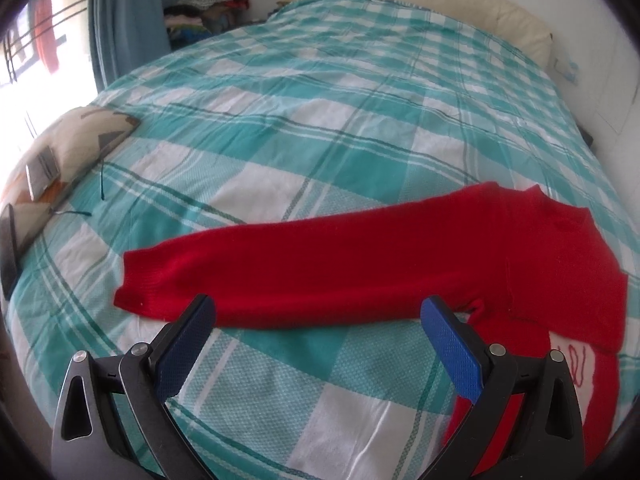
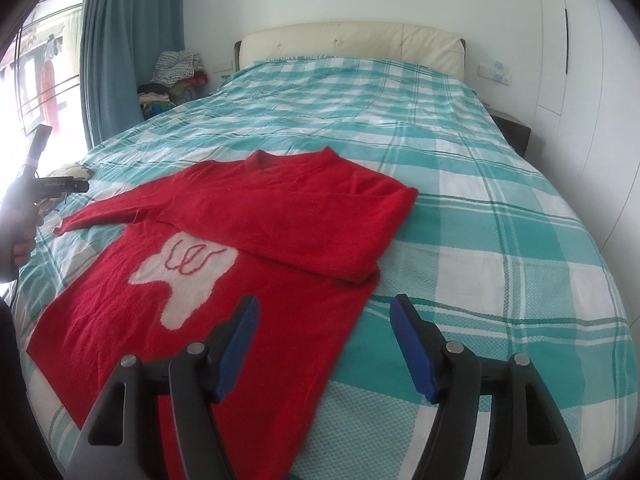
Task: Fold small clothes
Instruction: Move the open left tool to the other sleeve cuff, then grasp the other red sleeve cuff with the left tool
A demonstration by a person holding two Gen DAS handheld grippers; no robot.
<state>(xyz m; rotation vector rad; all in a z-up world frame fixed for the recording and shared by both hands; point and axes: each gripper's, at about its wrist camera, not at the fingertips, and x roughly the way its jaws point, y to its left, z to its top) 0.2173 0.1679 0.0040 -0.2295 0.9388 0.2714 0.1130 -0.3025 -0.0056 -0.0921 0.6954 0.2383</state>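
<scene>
A small red sweater (image 2: 248, 280) with a white tooth patch (image 2: 188, 276) lies flat on the bed. Its right sleeve (image 2: 304, 220) is folded across the chest. Its left sleeve (image 1: 304, 268) stretches out to the left. My left gripper (image 1: 318, 312) is open and empty, just in front of that sleeve. It also shows at the left edge of the right wrist view (image 2: 38, 176), held by a hand. My right gripper (image 2: 324, 312) is open and empty above the sweater's lower right edge.
The bed has a teal and white checked cover (image 2: 500, 240) and a cream headboard (image 2: 352, 40). A patterned cushion (image 1: 76, 140) with a phone (image 1: 40, 174) on it lies at the bed's left edge. A pile of clothes (image 2: 172, 80) and blue curtains (image 2: 128, 40) stand at the back left.
</scene>
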